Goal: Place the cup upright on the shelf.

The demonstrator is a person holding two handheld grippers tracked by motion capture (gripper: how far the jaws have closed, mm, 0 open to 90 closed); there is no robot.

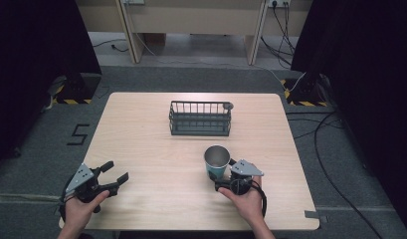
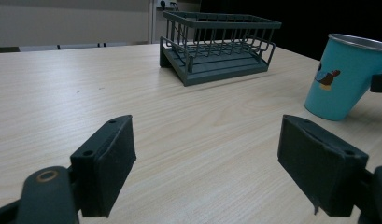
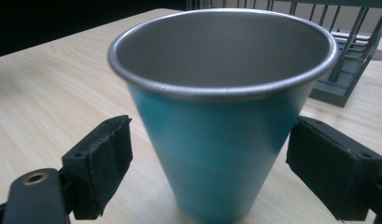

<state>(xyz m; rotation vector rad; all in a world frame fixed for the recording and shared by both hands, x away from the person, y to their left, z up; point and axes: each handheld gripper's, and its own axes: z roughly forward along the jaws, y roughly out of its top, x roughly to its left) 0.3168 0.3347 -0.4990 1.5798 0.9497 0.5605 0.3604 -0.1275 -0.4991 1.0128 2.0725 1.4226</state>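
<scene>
Teal on the outside, bare metal inside: a cup [image 1: 217, 160] stands upright on the wooden table [image 1: 141, 144], mouth up, on the near side of the dark wire basket [image 1: 200, 118] and a little to the right of it, apart from it. In the left gripper view the cup [image 2: 345, 77] carries a small cartoon print on its side.

Right gripper [image 1: 222, 178]: held in the person's right hand [image 1: 248, 196], just beyond the cup as reckoned from the basket, at the cup's near right side. In the right gripper view its jaws are spread wide with the cup [image 3: 223, 116] standing between them. The right pad sits at the cup wall, touching or nearly so; I cannot tell which. The left pad stands clear of it with table showing between. The cup is straddled, not clamped.

Left gripper [image 1: 116, 173]: held in the left hand [image 1: 81, 209], well to the left of the cup and farther from the basket than the cup is, near the table's near left corner. Jaws are wide apart with bare wood between them, holding nothing.

The basket stands near the table's middle, toward the far edge. In the left gripper view the basket [image 2: 219, 46] is open-topped with upright bars. Beyond the basket, past the table's far edge, is grey floor [image 1: 191, 79] with cables [image 1: 330, 149] lying to the right.
</scene>
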